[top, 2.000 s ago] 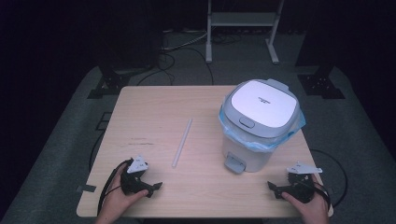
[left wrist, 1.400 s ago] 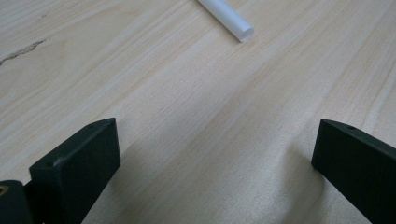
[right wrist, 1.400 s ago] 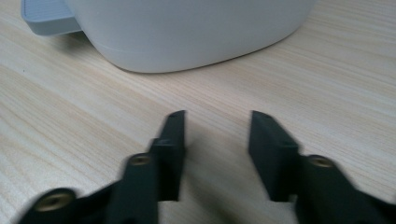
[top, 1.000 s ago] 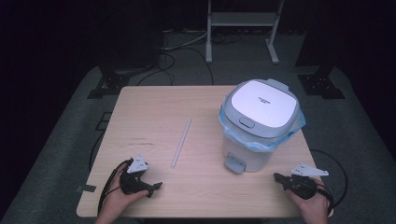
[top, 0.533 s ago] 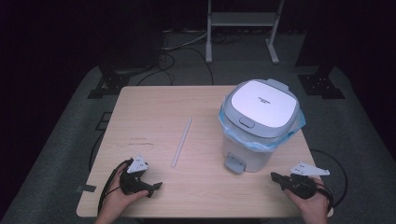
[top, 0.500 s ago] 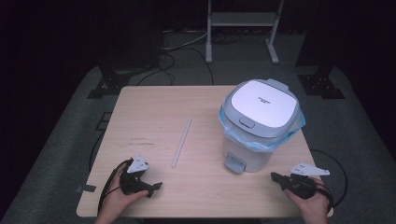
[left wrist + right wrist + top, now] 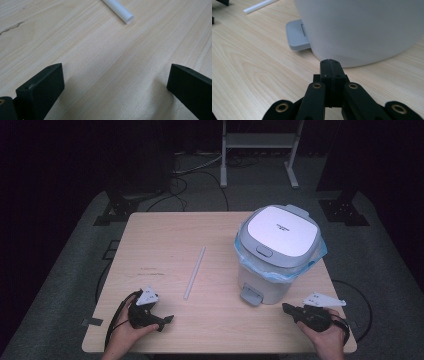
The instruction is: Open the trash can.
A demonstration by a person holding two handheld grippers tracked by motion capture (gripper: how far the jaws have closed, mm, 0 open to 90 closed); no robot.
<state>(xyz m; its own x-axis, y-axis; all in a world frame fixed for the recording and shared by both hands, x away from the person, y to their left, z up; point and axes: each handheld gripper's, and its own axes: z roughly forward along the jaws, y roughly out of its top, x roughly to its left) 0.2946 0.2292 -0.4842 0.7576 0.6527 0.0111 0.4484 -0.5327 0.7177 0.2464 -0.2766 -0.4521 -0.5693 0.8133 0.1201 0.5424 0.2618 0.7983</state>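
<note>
Two grippers rest low at the near edge of the wooden table (image 7: 165, 235). Left gripper (image 7: 167, 319) has its jaws spread wide over bare wood, the white plastic tube (image 7: 194, 272) lying just beyond them (its open end faces the jaws). Right gripper (image 7: 286, 307), jaws pressed together and empty, points at the pedal bin (image 7: 278, 251) beside its foot pedal (image 7: 298, 35).
</note>
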